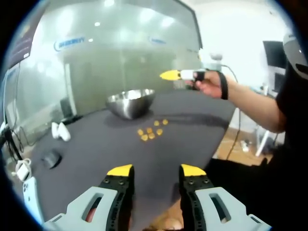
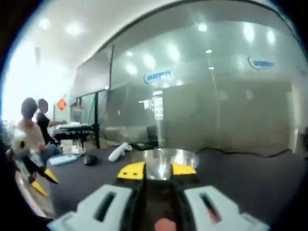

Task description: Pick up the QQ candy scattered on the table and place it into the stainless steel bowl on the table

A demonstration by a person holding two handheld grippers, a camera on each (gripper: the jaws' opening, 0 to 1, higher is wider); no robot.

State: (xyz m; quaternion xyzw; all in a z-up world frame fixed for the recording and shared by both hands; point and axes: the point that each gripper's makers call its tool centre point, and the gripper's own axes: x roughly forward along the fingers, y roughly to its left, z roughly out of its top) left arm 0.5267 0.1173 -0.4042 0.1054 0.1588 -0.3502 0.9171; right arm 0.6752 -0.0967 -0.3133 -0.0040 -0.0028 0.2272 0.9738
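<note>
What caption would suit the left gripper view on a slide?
Open left gripper over dark table, small yellow candies scattered before round stainless steel bowl; right gripper raised beyond.

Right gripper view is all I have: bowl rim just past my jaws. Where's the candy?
Observer: In the left gripper view, a small cluster of yellow candies lies on the dark table, on the near side of the stainless steel bowl and apart from it.
Operator: Where's my gripper relative to that?
Observer: The right gripper is held in the air by a hand, above bowl rim height and to the right of the bowl in that view.
Operator: And the left one?
Observer: The left gripper is wide open with nothing between its jaws, over the near table edge, short of the candies.
</note>
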